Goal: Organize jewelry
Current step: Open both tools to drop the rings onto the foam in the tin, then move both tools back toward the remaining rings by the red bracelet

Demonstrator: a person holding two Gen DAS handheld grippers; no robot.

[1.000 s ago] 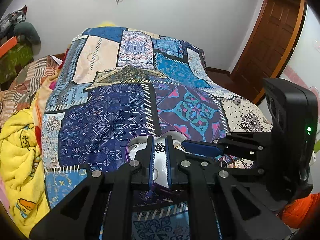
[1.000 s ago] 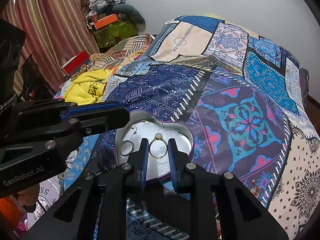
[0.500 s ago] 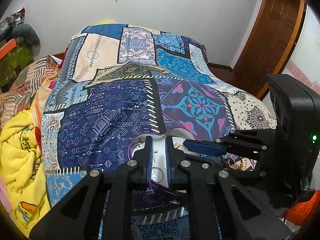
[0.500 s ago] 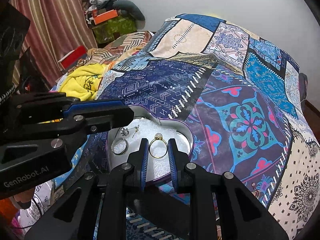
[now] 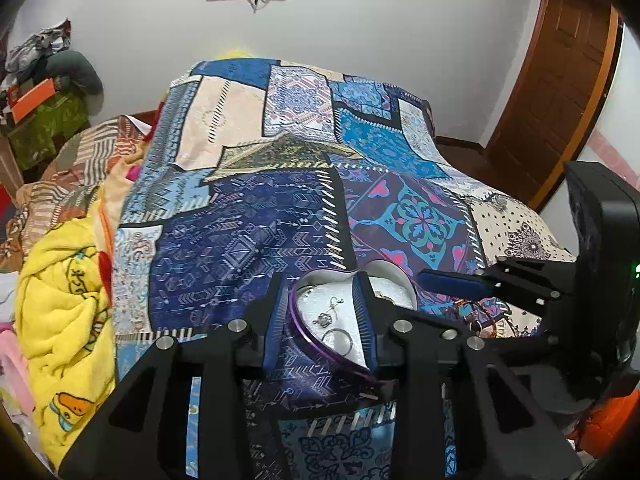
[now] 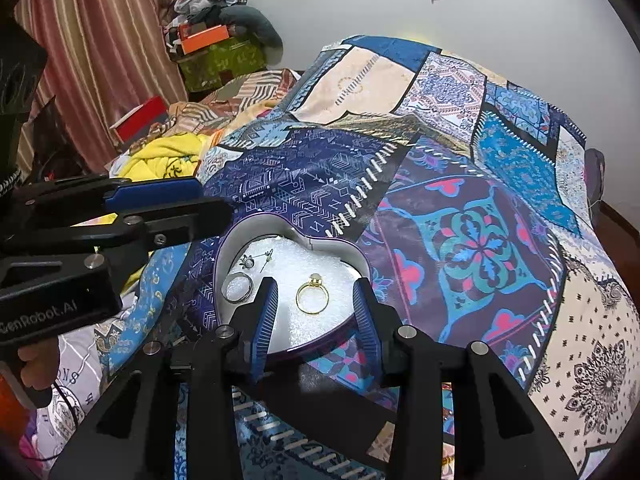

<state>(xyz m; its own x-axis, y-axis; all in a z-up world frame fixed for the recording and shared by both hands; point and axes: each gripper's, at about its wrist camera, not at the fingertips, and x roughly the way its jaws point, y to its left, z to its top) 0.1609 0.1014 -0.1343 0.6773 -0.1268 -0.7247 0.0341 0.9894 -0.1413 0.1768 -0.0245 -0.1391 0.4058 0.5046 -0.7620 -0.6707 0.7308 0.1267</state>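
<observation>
Your right gripper [image 6: 314,302] has just been opening: jaws part-way apart, gold ring [image 6: 312,299] lying loose between them on the white lining of the heart-shaped box [image 6: 256,232]. Left gripper [image 5: 320,312] likewise opening, empty (silver ring [image 5: 338,338] and earring [image 5: 326,316] below). Box sits on the quilt [image 6: 480,240]; both grippers angle downward.

A patchwork bedspread [image 5: 256,216] covers the bed, a yellow blanket [image 5: 60,300] bunched beside it, a wooden door [image 5: 560,92] beyond.
</observation>
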